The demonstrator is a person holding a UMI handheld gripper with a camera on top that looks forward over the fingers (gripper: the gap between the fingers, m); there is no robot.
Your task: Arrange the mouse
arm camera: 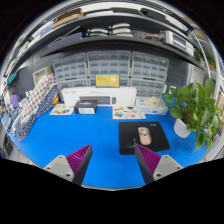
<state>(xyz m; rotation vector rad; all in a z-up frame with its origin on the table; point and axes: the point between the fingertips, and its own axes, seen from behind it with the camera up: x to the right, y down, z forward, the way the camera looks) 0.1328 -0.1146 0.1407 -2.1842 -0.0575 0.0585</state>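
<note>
A beige mouse (144, 133) lies on a black mouse mat (139, 137) on the blue table (95, 135), just ahead of my right finger. My gripper (111, 160) is open and empty, with its purple pads wide apart above bare blue table. The mouse is beyond the fingertips and slightly to the right, not between them.
A white printer (96, 97) stands at the back of the table. A green potted plant (196, 103) is at the right. Stacked items (35, 102) line the left side. Shelves with grey drawers (110, 68) run behind.
</note>
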